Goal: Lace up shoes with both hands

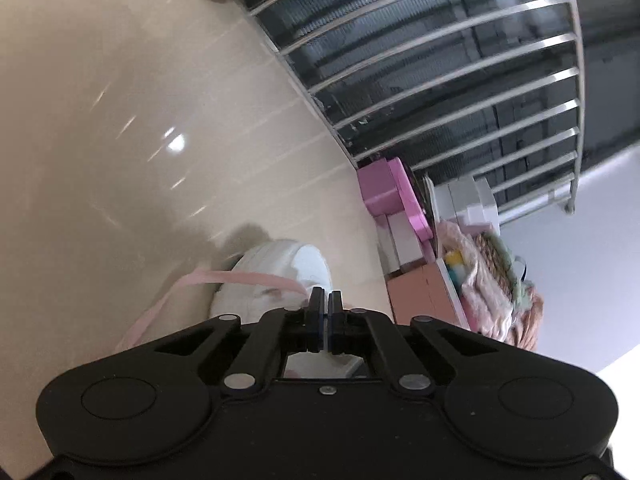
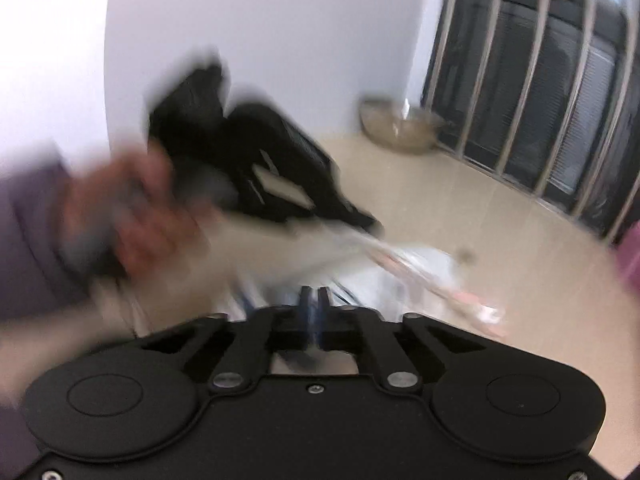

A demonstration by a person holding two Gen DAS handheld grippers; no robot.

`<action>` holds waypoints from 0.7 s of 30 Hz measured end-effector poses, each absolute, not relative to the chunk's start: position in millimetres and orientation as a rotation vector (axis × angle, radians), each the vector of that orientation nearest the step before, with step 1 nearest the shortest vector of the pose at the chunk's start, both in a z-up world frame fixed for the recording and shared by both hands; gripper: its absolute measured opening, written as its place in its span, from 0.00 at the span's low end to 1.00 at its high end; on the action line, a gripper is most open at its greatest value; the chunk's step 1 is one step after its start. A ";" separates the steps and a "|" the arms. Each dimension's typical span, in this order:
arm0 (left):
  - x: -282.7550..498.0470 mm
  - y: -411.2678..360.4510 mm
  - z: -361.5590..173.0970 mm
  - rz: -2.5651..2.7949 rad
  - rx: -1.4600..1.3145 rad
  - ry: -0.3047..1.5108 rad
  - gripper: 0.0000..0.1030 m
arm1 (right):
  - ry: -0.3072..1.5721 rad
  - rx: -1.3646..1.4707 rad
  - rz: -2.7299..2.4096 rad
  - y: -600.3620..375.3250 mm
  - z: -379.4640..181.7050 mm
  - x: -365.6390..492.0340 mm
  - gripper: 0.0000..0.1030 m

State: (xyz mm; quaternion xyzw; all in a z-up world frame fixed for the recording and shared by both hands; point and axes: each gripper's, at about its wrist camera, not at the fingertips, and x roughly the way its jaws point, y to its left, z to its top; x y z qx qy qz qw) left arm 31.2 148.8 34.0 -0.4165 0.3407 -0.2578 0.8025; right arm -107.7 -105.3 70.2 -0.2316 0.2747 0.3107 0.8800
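A white shoe (image 1: 280, 268) lies on the beige floor just beyond my left gripper (image 1: 327, 300). Its jaws are shut on a flat pink lace (image 1: 248, 278), which runs off to the left and loops down toward the floor. The right wrist view is badly blurred. There a hand (image 2: 132, 208) holds the left gripper (image 2: 368, 224), and the pink lace (image 2: 432, 280) stretches taut from its tip down to the right over the white shoe (image 2: 404, 268). My right gripper (image 2: 315, 296) is shut just above the shoe, and the blur hides whether anything lies between its jaws.
A barred metal grille (image 1: 460, 92) stands along the floor's far edge, with a pale bowl (image 2: 400, 128) at one end. Pink and white boxes (image 1: 396, 200) and a bag of fabric (image 1: 492, 280) are stacked against the white wall.
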 end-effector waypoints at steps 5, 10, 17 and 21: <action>-0.7 150.3 44.6 -0.543 -0.767 0.665 0.00 | 0.573 -0.403 0.503 -132.3 98.7 -108.8 0.13; -5.4 149.5 56.8 -0.578 -0.632 0.638 0.01 | 0.622 -0.147 0.528 -89.1 94.9 -112.5 0.40; 4.3 120.0 73.2 -0.570 -0.375 0.661 0.34 | 0.678 -0.306 0.420 -46.9 50.9 -99.8 0.29; -9.2 89.2 67.7 -0.618 -0.281 0.662 0.35 | 0.693 -0.489 0.531 -65.6 61.0 -104.5 0.21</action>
